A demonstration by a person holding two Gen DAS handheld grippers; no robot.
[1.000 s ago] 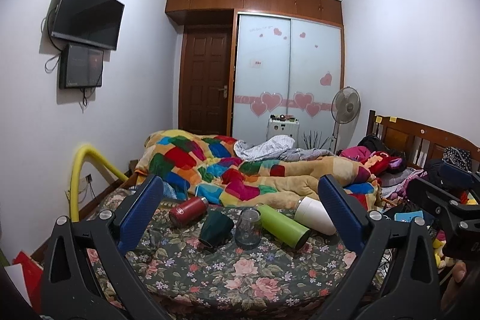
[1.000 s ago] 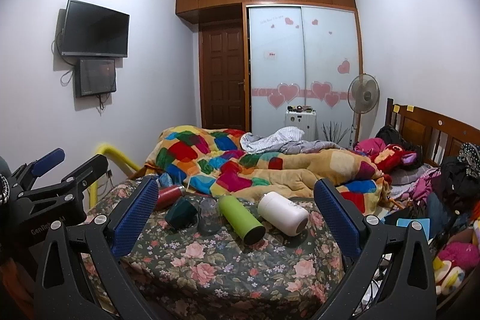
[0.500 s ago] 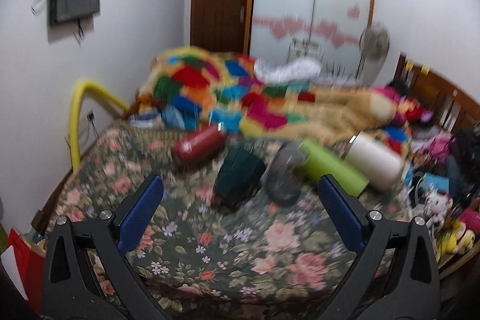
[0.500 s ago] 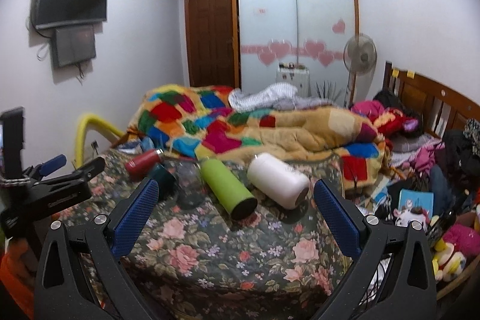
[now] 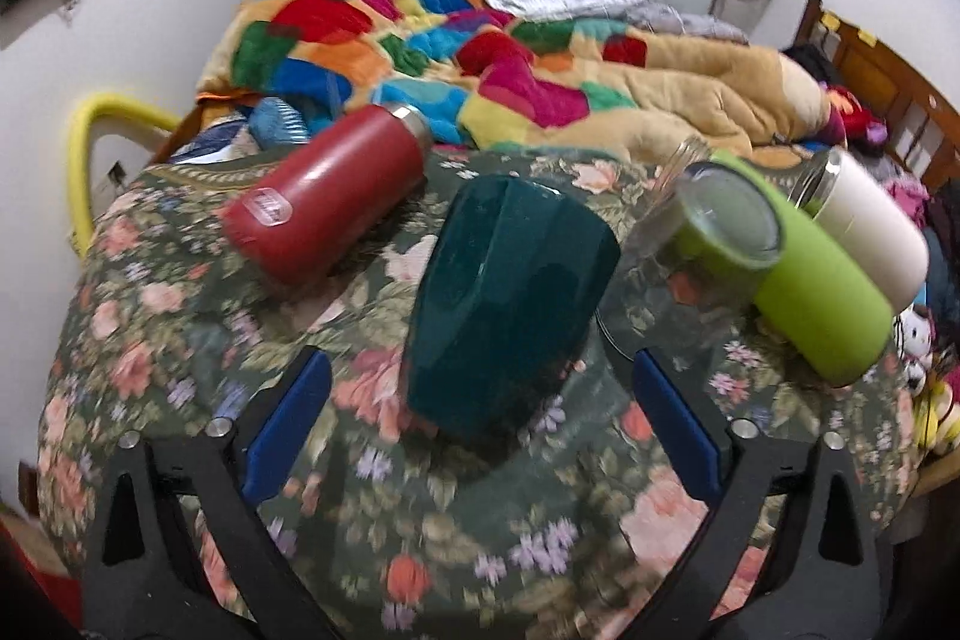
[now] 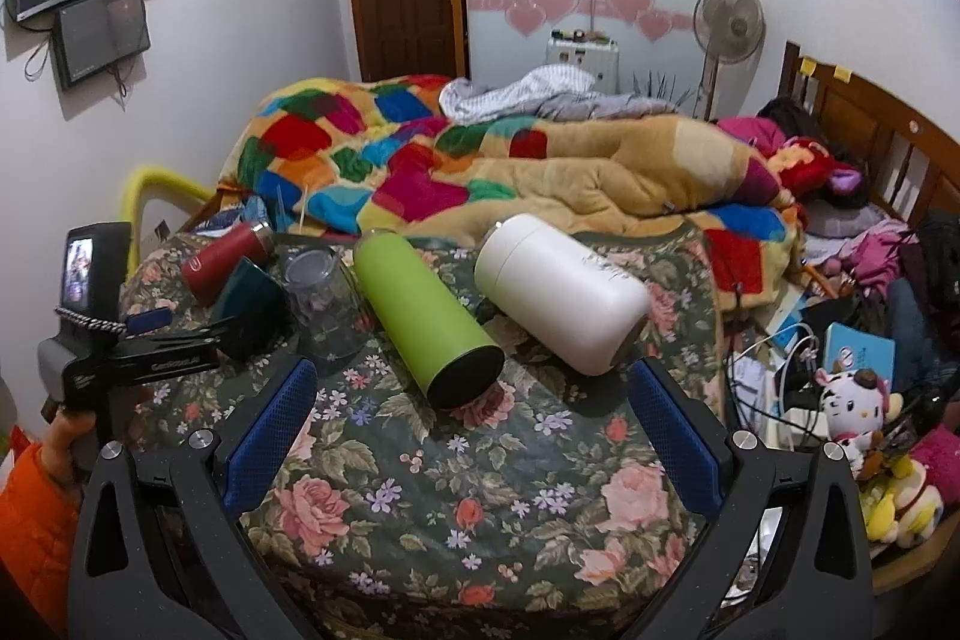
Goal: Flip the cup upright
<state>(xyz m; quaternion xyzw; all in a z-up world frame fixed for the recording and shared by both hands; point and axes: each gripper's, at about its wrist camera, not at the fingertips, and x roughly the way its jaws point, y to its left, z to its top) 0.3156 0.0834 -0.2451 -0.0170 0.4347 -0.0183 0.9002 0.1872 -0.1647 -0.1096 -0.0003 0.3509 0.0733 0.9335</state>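
A dark teal cup [image 5: 510,304] stands mouth down on the floral bedspread [image 5: 180,340], just ahead of my open left gripper [image 5: 480,400], between its blue fingers. It also shows in the right wrist view [image 6: 249,307], with the left gripper [image 6: 156,334] at it. Beside it are a clear glass cup [image 5: 690,256], a red flask [image 5: 330,202], a lime green bottle [image 6: 426,316] and a white bottle [image 6: 558,292], all lying down. My right gripper [image 6: 474,412] is open and empty, short of the green bottle.
A patchwork quilt [image 6: 450,160] is heaped behind the cups. A yellow rail [image 5: 90,142] runs along the left bed edge. Plush toys and clutter [image 6: 852,400] fill the right side, below a wooden headboard [image 6: 870,124].
Both grippers have moved forward and down toward the bed. The left gripper has come close to the teal cup, which now fills its view. Both stay open.
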